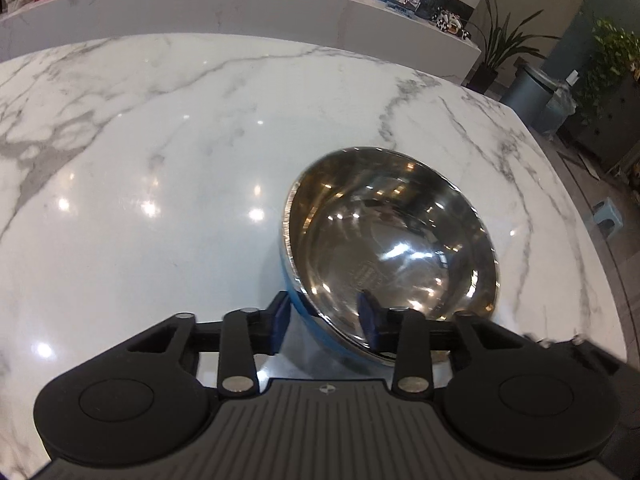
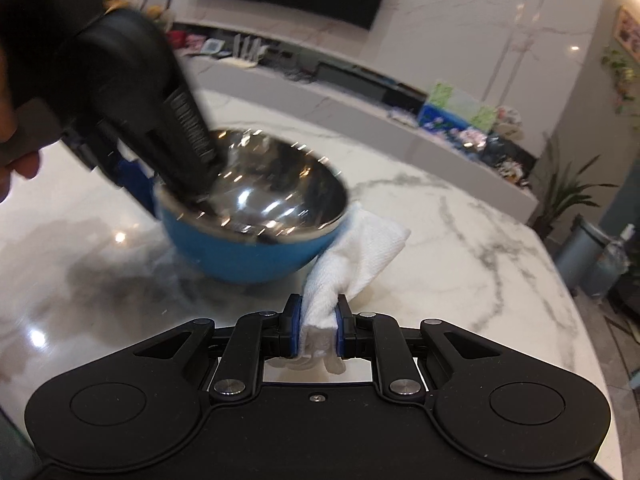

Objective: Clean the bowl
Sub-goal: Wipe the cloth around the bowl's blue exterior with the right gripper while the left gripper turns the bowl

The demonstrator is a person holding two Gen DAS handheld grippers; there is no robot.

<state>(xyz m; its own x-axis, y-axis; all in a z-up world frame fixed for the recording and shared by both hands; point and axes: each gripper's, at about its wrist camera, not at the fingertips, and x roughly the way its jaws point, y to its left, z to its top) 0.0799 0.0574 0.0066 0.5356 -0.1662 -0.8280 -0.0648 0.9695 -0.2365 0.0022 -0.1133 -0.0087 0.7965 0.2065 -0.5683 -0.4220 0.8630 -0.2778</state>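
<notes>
Nearest the right wrist camera, the right gripper (image 2: pixel 318 330) was clenched on a crumpled white paper towel (image 2: pixel 356 256), its blue pads pressing the bunched end from both sides while the rest of the towel fanned out forward onto the marble table (image 2: pixel 480 248). Just beyond and to the left of those fingers sat the bowl (image 2: pixel 256 216), blue outside and shiny steel inside, with the towel's far edge touching or nearly touching its right flank. In the left wrist view, the left gripper (image 1: pixel 326 322) straddled the bowl's (image 1: pixel 392 236) near rim, one blue finger outside against the blue wall and the other inside the steel hollow; whether the pads actually pressed the rim could not be told, since a gap showed beside the outer finger. From the right wrist view that same gripper (image 2: pixel 168 172) came down blurred onto the bowl's left rim. Farther off stood a long white shelf (image 2: pixel 360 120) with clutter, and potted plants (image 1: pixel 496 44).
</notes>
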